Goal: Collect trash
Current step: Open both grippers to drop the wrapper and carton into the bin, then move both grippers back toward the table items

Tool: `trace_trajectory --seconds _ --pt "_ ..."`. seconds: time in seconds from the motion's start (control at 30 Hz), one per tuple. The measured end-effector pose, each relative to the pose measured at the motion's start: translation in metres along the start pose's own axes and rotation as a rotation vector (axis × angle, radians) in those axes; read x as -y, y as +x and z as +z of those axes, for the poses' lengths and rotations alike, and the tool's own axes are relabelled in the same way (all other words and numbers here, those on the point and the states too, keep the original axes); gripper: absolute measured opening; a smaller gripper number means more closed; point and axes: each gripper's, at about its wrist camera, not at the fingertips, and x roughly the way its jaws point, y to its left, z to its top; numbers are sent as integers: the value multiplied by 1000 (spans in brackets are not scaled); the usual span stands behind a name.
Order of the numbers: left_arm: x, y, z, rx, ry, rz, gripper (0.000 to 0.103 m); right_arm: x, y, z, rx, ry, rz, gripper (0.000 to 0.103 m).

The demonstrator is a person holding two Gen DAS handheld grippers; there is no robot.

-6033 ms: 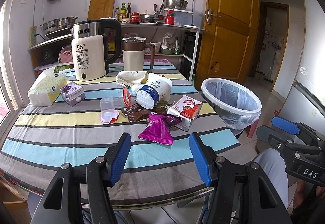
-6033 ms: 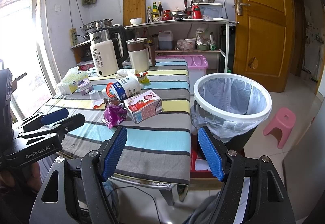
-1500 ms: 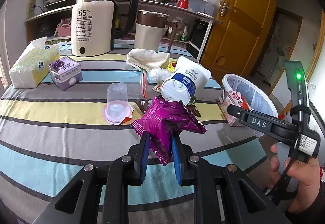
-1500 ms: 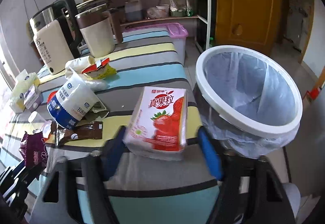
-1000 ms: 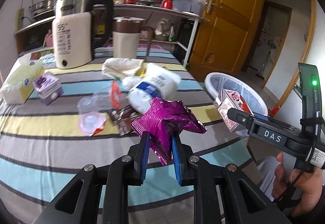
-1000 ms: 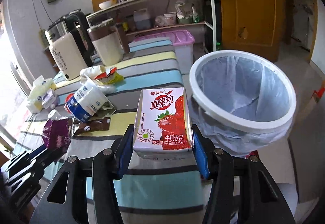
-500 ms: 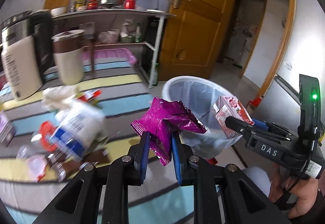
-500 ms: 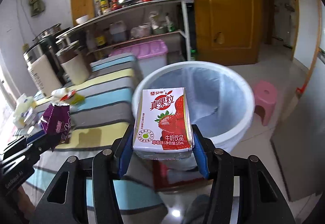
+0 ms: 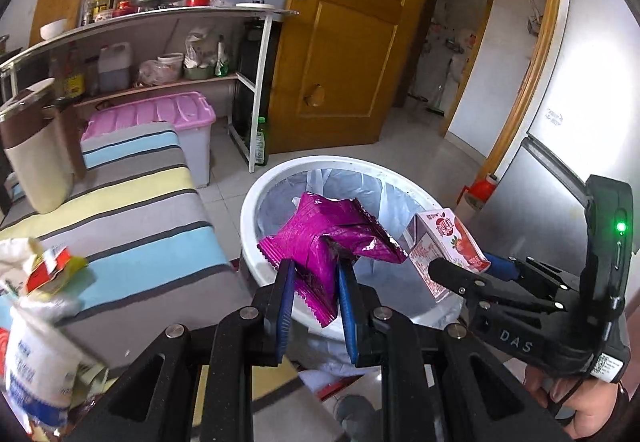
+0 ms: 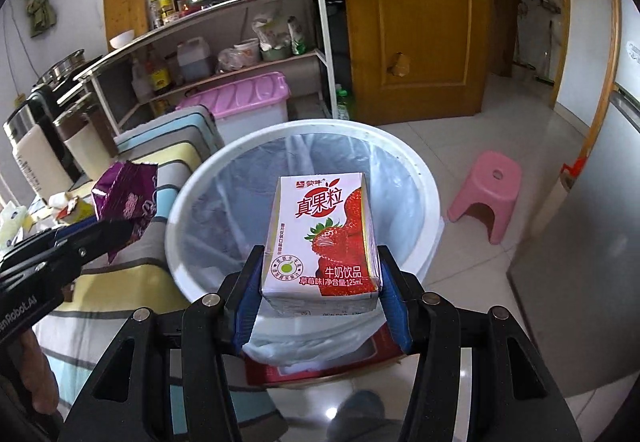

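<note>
I see a wooden door (image 10: 416,17) behind, a pink stool (image 10: 486,195) on the tile floor, a pink-lidded storage bin (image 10: 244,103) under the metal shelf (image 10: 224,7), and a striped desk (image 9: 132,226) cloth.

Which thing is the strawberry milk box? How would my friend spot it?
Find the big white bin with a clear bag, beside the striped table. Just over its near rim, the right gripper pinches a small carton. It is the only boxy thing held there: white, with red strawberries, unlike the crinkly purple wrapper in the left gripper.
</note>
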Motion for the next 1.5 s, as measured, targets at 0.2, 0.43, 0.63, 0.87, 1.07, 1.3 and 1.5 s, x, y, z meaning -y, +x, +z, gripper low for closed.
trace_trajectory --seconds 0.2,0.43,0.63,0.87,1.07,1.3,1.5 --pt "0 19 7 -21 4 -19 22 1 11 4 -27 -17 4 54" --pt "-8 21 8 -22 -29 -47 40 2 9 3 -16 -17 22 61" --pt "-10 7 8 7 -46 -53 40 -1 -4 0 16 -13 34 61" --pt "-12 -22 -3 51 -43 -22 40 -11 -26 -9 49 -15 71 61" --pt "-18 -51 -23 76 -55 32 40 -29 -47 -22 70 -43 118 61" --pt "-33 -84 -50 90 -89 93 40 -55 -60 -37 73 -97 171 61" --pt "-48 -110 -67 116 -108 149 40 -81 -64 -46 61 -145 228 61"
